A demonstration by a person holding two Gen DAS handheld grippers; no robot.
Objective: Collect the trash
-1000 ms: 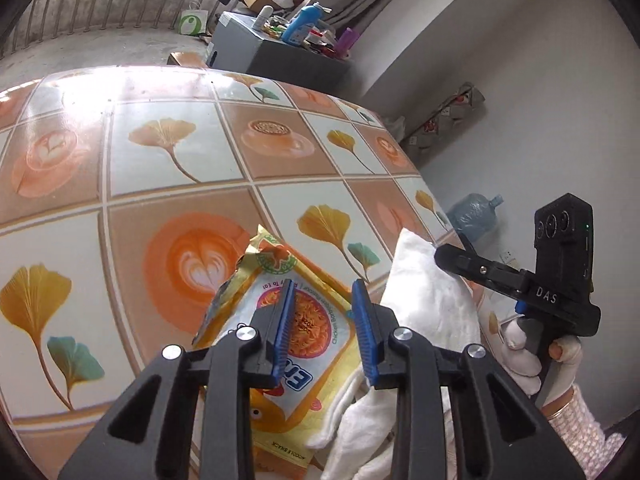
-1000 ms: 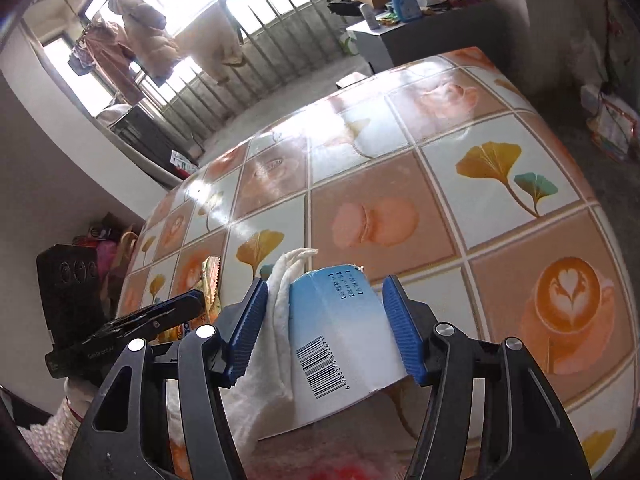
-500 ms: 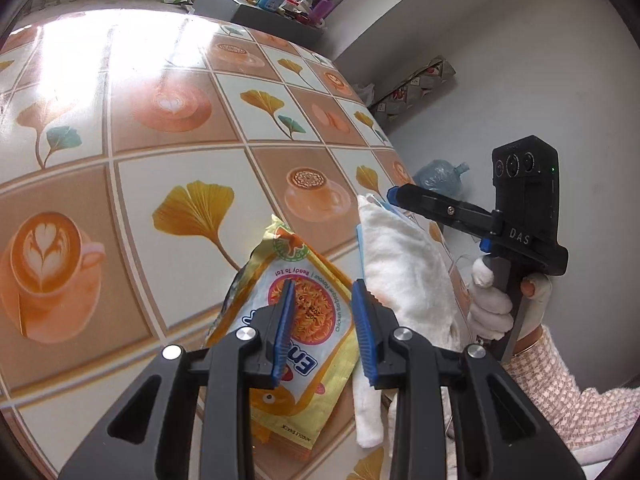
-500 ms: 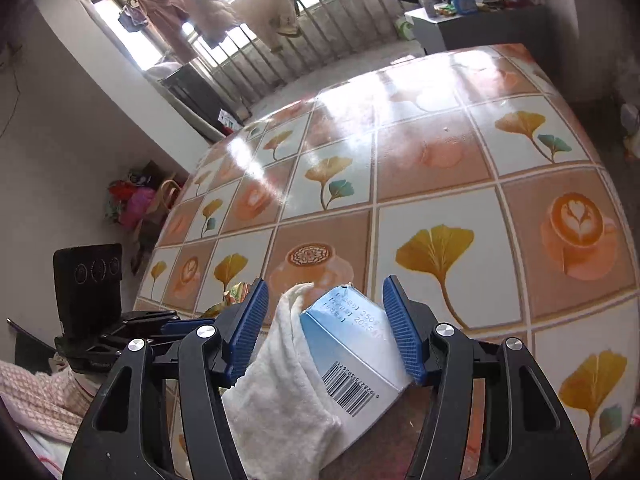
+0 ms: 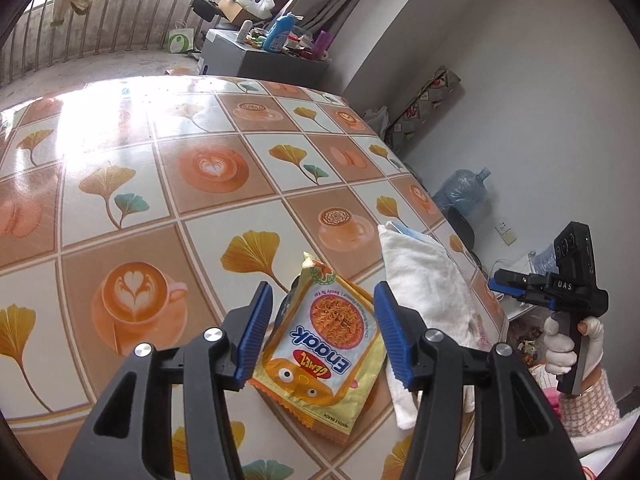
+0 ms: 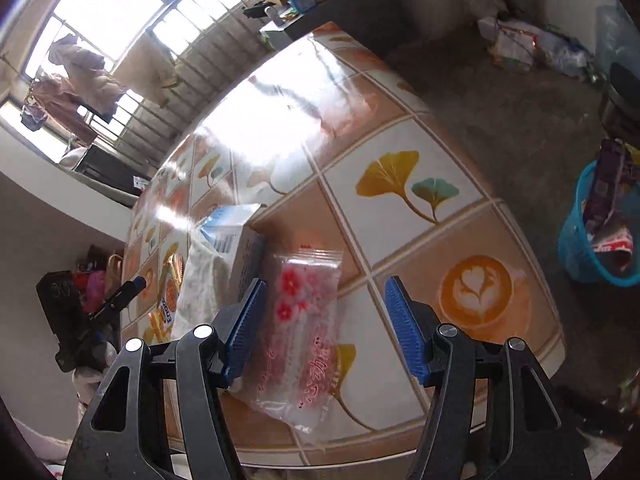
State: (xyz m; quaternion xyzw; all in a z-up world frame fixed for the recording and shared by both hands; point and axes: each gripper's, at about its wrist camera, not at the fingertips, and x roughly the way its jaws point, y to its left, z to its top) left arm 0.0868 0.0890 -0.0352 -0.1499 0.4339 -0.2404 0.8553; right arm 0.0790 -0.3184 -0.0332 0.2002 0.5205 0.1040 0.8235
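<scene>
A yellow noodle snack packet [image 5: 326, 344] lies on the patterned table, between the open fingers of my left gripper [image 5: 320, 332], which is just above it. Right of it lies a white cloth [image 5: 428, 292] with a blue-white carton [image 5: 404, 230] behind it. In the right wrist view a clear wrapper with red flowers [image 6: 300, 328] lies by the table's near edge, under my open right gripper [image 6: 324, 328]. The carton [image 6: 236, 240], cloth [image 6: 196, 292] and noodle packet [image 6: 170, 296] sit left of it. The right gripper [image 5: 520, 286] also shows at the table's right edge.
A blue basket [image 6: 592, 240] holding wrappers stands on the floor right of the table. A water jug [image 5: 460, 192] and clutter sit by the wall. A grey cabinet [image 5: 256, 56] with bottles stands beyond the table's far edge.
Both grippers have opened wider. The left one pulled back above the noodle packet. The right one swung right, off the carton, and now hovers over the flowered wrapper.
</scene>
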